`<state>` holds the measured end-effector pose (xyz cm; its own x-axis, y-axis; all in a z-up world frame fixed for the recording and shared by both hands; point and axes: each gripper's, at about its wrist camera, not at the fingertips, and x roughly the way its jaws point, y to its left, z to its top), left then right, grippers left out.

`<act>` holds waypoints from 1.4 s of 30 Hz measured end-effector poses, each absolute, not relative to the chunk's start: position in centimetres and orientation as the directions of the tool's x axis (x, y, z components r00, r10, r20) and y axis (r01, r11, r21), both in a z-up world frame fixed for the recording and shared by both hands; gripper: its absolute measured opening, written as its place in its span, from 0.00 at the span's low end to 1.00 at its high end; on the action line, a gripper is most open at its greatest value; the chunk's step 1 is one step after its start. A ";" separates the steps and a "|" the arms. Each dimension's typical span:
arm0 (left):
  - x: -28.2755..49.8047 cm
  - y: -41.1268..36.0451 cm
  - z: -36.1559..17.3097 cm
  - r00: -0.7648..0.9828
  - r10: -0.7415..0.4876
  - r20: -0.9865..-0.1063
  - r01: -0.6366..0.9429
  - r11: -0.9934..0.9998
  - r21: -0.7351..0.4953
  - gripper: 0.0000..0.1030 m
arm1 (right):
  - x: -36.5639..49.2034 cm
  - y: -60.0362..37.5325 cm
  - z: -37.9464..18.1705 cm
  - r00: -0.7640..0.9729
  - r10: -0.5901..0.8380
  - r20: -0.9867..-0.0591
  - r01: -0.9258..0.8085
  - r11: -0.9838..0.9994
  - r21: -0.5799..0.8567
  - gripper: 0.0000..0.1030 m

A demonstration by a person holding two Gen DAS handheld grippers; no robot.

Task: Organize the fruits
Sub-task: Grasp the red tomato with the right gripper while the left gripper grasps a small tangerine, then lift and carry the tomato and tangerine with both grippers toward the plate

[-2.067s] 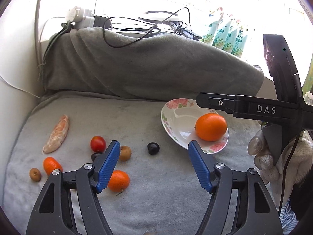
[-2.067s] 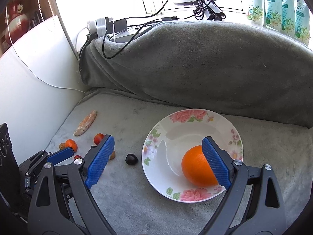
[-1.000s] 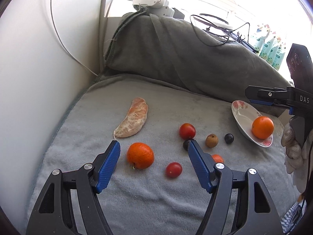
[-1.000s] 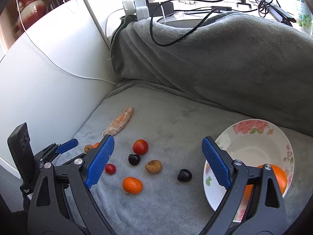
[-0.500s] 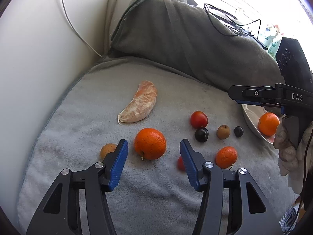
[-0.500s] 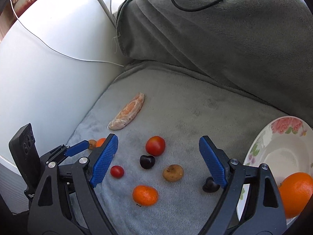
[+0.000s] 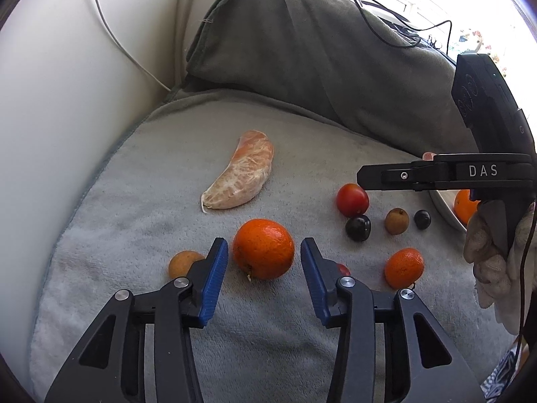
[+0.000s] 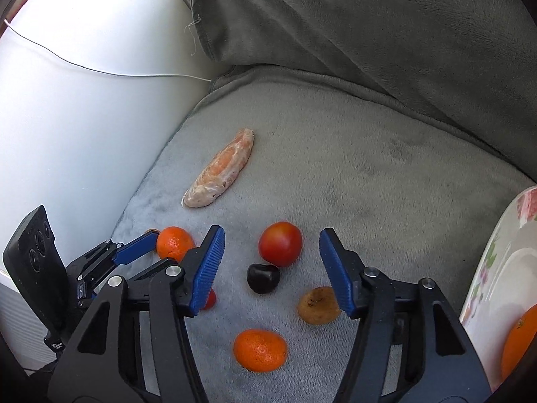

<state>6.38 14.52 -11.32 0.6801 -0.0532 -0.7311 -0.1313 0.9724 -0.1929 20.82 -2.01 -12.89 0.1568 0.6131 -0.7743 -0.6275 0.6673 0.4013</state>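
Note:
Fruits lie on a grey towel [image 7: 302,336]. My left gripper [image 7: 264,262] is open, its blue pads on either side of an orange mandarin [image 7: 263,249] without touching it. My right gripper [image 8: 272,257] is open around a red tomato [image 8: 280,243] and a dark cherry [image 8: 262,278]. A peeled citrus segment [image 7: 240,180] lies farther back. A smaller mandarin [image 8: 260,350], a brown longan [image 8: 317,305] and a small red fruit [image 8: 209,299] lie nearby. The flowered plate [image 8: 496,268] at the right holds an orange [image 8: 520,339].
A white wall [image 7: 67,100] with a thin cable borders the towel on the left. A bunched grey blanket [image 7: 319,50] rises at the back with cables on top. Another longan [image 7: 183,262] sits left of my left gripper, and another dark cherry [image 7: 422,219] near the plate.
My left gripper has moved in on the mandarin and narrowed its opening around it. My right gripper has swung left from the plate and lowered over the tomato and cherry.

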 end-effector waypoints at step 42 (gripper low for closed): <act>6.3 14.0 -10.8 0.703 -0.069 -0.708 -0.122 0.969 -0.215 0.36 | 20.2 -3.0 -12.9 0.183 0.601 -0.778 -0.631 0.679 0.376 0.33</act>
